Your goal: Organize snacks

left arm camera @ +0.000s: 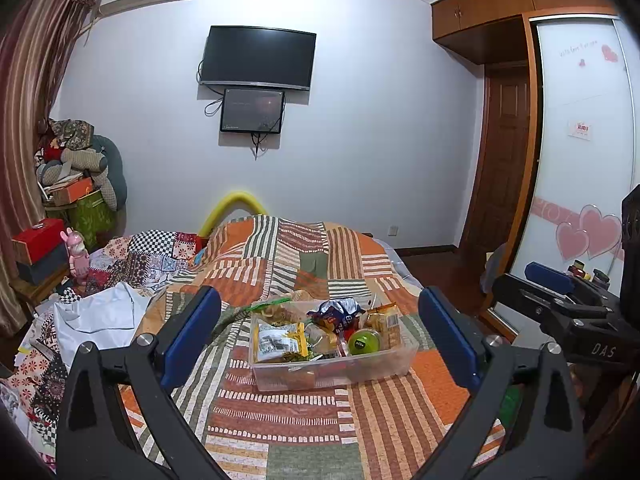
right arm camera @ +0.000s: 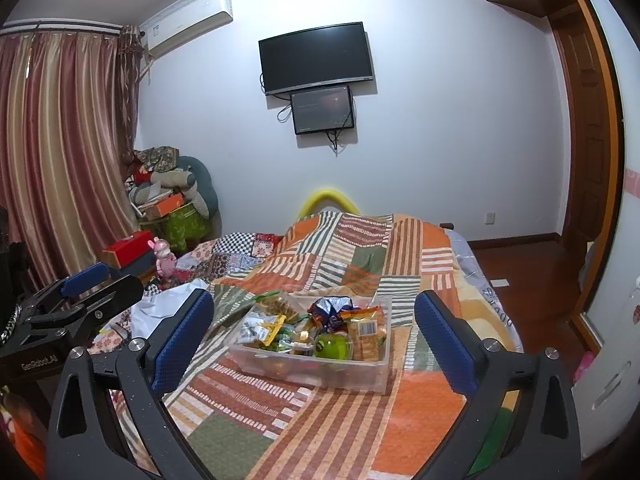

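Snacks all sit in the clear bin (left arm camera: 334,364) on the bed (left arm camera: 304,432).
Your left hand-held gripper (left arm camera: 320,336) and right hand-held gripper (right arm camera: 314,338) hang wide apart, empty; sorting looks done or unstarted.

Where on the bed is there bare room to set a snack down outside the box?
Bare quilt lies in front of the clear box, between it and the open left gripper. More lies behind the box, toward the yellow hoop. Crowded: the box itself, and the bed's left side with white cloth and patchwork fabric.
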Action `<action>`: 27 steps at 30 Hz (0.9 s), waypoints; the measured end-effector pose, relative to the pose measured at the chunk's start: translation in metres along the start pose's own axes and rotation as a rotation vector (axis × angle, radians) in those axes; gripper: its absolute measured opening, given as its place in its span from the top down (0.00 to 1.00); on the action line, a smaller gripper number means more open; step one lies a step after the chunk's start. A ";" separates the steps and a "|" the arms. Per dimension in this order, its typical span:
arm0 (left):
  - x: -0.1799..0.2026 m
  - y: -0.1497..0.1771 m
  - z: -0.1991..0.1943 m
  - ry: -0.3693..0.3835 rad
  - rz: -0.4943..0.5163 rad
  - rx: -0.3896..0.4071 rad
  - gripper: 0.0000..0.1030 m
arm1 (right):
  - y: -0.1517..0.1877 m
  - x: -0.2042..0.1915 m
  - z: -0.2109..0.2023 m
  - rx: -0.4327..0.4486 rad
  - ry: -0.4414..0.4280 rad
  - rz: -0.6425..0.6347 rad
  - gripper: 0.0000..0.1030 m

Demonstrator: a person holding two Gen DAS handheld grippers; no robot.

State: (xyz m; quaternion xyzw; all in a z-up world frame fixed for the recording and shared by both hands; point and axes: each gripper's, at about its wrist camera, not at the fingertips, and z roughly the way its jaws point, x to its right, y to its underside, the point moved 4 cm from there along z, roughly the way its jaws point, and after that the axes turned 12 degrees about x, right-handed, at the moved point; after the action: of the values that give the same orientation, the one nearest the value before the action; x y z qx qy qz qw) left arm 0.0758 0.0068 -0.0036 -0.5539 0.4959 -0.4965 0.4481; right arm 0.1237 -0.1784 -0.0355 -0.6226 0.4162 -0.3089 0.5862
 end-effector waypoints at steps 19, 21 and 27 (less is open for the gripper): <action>0.003 0.000 0.000 0.027 0.000 0.007 0.00 | -0.001 -0.001 -0.002 0.004 0.011 0.005 0.00; 0.003 0.000 0.000 0.033 0.002 0.007 0.00 | -0.001 0.000 0.000 0.003 0.016 0.003 0.00; 0.005 0.002 -0.001 0.033 0.018 0.010 0.00 | -0.002 0.000 0.000 0.003 0.024 0.002 0.00</action>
State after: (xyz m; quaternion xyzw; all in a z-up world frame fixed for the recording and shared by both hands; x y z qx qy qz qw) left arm 0.0742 0.0018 -0.0053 -0.5388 0.5059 -0.5039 0.4471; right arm 0.1242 -0.1788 -0.0340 -0.6177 0.4234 -0.3164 0.5823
